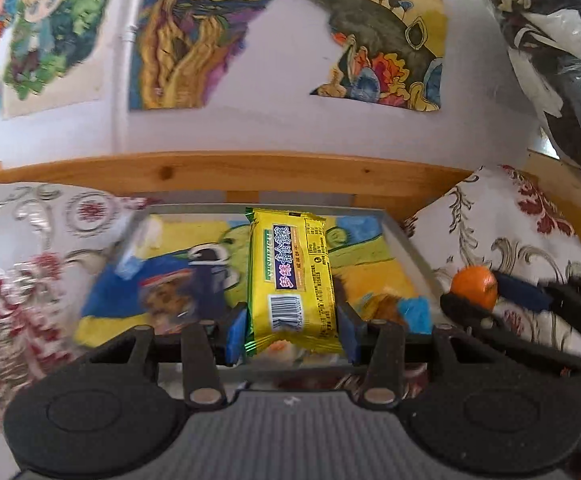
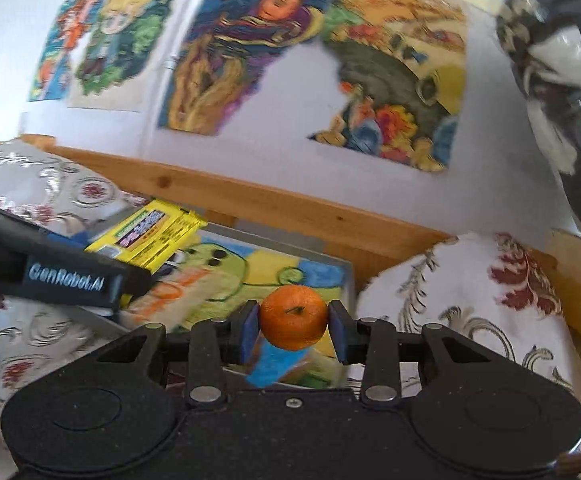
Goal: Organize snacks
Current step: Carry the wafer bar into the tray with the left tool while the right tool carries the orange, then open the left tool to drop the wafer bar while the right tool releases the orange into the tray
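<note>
We see the left gripper (image 1: 292,326) pinching a yellow packet (image 1: 290,280) upright over the tray (image 1: 406,240). At three o'clock from it, the right gripper (image 2: 293,330) clamps an orange (image 2: 293,316) above the tray's right edge.
</note>
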Demonstrator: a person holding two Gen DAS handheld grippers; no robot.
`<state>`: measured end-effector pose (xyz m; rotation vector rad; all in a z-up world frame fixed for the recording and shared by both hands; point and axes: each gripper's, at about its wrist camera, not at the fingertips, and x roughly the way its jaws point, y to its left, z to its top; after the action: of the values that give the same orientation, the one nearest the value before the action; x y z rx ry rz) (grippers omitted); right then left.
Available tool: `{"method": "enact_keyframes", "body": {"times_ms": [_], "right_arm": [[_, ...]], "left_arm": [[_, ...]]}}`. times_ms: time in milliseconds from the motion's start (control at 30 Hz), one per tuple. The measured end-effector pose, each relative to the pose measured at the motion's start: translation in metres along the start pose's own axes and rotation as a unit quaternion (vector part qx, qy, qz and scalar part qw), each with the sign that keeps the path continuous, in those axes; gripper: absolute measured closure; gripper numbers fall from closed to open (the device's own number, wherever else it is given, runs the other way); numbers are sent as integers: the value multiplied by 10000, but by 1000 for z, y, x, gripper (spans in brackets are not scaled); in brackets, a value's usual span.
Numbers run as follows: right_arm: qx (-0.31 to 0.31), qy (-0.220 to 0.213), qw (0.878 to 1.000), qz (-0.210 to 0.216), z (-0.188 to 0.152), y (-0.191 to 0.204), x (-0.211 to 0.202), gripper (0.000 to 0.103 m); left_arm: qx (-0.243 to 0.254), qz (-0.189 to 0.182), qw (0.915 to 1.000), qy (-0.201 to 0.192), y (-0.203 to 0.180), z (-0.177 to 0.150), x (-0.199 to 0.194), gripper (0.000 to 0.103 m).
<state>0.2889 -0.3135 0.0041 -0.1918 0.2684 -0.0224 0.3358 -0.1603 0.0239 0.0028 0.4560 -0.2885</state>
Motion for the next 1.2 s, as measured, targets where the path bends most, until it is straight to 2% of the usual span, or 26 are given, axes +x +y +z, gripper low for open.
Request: {"method": "enact_keyframes", "body": {"times_ms": [267,767,867,933,1033,1133,1200], "right_arm": [[370,362,9986,-103,-20,-19,29,64],[795,748,9940,-34,-30,-25,46,61],[855,734,9936,-116,-29,-28,44,55],[880,688,9936,-176,-27,-30,40,48],[956,567,9935,-249,-23,-33,32,37],[1027,424,9934,-291,-17,-36,20,26],[1081,298,9932,-323,-14,-38,10,19]], "left_arm": [[-188,-116,9994,267,-18,5,50,53],[-257,-15,9976,644,-26,-9,73,51],[-375,-71,9970,667,-23,-7,70,51],[-399,-65,9973,613,-22,-5,66,51],[-472,-90,9975,512,-18,0,58,45],[-560,-30,9978,352,-13,4,44,32],[-602,37,9980,211,-9,7,33,18]]}}
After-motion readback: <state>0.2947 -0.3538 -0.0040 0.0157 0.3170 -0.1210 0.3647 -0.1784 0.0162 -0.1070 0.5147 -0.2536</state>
